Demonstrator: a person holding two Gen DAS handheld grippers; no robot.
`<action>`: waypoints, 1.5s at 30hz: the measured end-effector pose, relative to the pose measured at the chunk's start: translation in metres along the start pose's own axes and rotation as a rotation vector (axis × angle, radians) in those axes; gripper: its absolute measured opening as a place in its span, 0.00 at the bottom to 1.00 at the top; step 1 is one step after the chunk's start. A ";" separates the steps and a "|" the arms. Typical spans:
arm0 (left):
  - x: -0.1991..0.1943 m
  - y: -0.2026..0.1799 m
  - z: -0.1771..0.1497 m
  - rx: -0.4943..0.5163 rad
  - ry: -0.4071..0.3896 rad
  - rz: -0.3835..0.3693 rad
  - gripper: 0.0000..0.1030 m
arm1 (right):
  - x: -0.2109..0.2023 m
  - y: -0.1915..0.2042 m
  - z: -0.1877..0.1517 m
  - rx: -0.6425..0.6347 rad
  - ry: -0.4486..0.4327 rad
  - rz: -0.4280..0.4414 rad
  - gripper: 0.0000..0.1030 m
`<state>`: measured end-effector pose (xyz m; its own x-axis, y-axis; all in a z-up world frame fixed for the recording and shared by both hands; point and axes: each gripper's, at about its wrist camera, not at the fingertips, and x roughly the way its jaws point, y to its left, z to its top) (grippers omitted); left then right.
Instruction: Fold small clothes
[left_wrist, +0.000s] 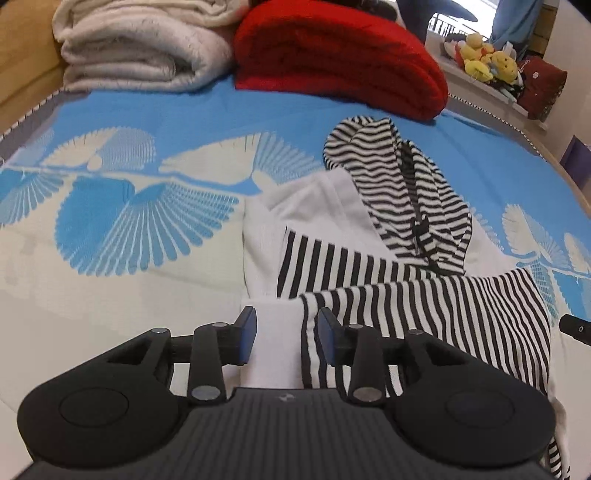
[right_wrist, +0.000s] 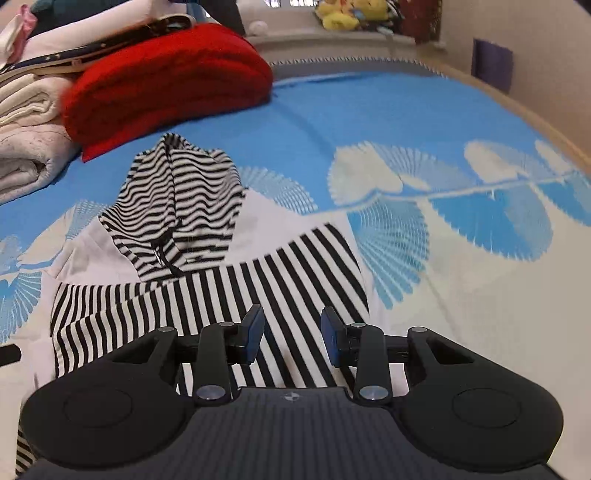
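A small white hoodie with black-and-white striped hood and sleeves lies on the blue and white patterned bedspread. Its hood points away, and the striped sleeves are folded across the white body. My left gripper is open and empty, low over the garment's near left edge. In the right wrist view the hoodie lies ahead and to the left. My right gripper is open and empty over the striped sleeve at the garment's near right part.
A folded red blanket and a folded cream blanket lie at the far end of the bed. Yellow plush toys sit on a ledge beyond. The red blanket also shows in the right wrist view.
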<state>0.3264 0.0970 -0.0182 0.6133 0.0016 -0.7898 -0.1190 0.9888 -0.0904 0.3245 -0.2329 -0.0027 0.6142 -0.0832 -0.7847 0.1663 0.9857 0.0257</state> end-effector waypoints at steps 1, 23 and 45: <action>-0.002 -0.001 0.001 0.004 -0.008 -0.001 0.39 | -0.002 0.002 0.001 -0.005 -0.009 0.004 0.35; -0.018 -0.008 0.002 0.049 -0.165 -0.028 0.72 | -0.039 -0.009 0.028 -0.038 -0.173 0.062 0.48; 0.090 -0.058 0.107 0.122 -0.141 0.042 0.26 | -0.015 -0.064 0.037 0.018 -0.053 0.004 0.48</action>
<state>0.4722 0.0554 -0.0188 0.7139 0.0553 -0.6980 -0.0563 0.9982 0.0215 0.3326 -0.2998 0.0303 0.6552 -0.0869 -0.7504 0.1771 0.9834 0.0407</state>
